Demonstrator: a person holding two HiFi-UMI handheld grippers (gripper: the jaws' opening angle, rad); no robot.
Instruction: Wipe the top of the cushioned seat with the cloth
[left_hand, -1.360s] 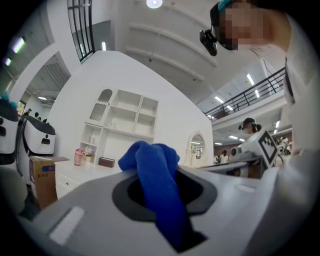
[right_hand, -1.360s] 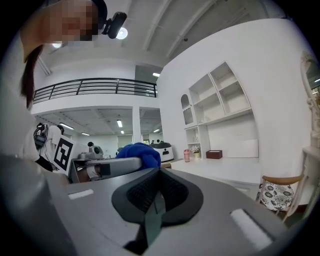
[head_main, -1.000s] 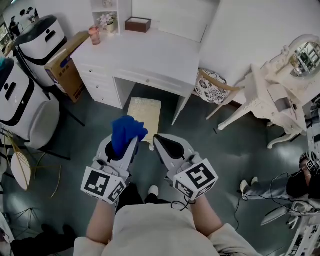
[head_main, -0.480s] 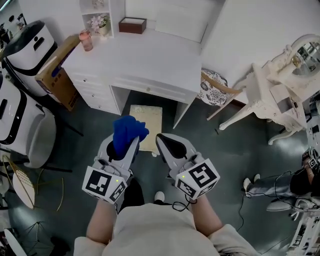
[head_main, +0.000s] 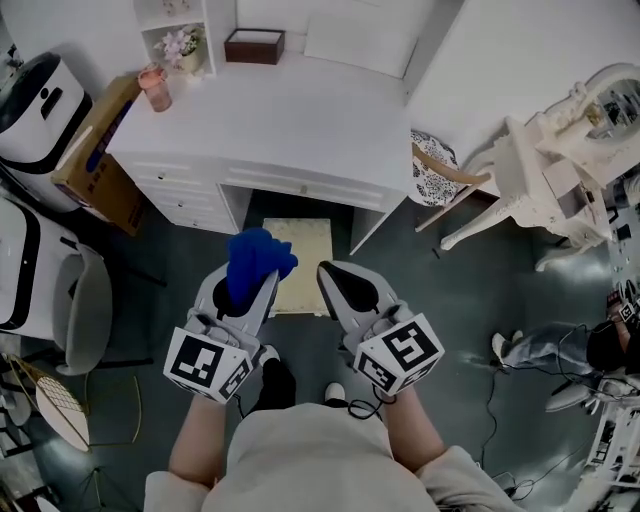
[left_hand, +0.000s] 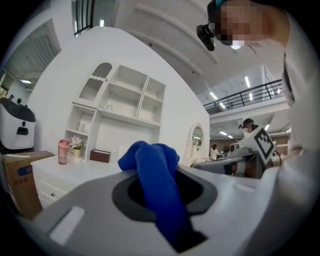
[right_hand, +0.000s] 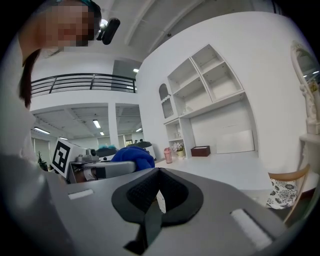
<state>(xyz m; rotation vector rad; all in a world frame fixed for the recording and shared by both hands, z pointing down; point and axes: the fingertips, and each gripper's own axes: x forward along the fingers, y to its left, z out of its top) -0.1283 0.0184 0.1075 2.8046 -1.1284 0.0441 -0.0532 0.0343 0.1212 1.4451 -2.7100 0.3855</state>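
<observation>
Cushioned seat (head_main: 301, 258) sits half under the white desk (head_main: 300, 115) on dark floor (head_main: 445, 330). Our left gripper (head_main: 250, 288) pinches the blue cloth (head_main: 254, 260); our right gripper (head_main: 338, 281) is closed, empty.

Bright, even indoor light from ceiling strips (right_hand: 97, 123). The white table (head_main: 300, 110) is nearly washed out; the floor (head_main: 450, 290) stays dim. Both gripper views bend strongly at the edges, with dark corners and soft foregrounds.

Fuzzy fabric cloth (head_main: 255, 262); cushioned seat (head_main: 305, 245) textured upholstery; smooth desk (head_main: 290, 110).
</observation>
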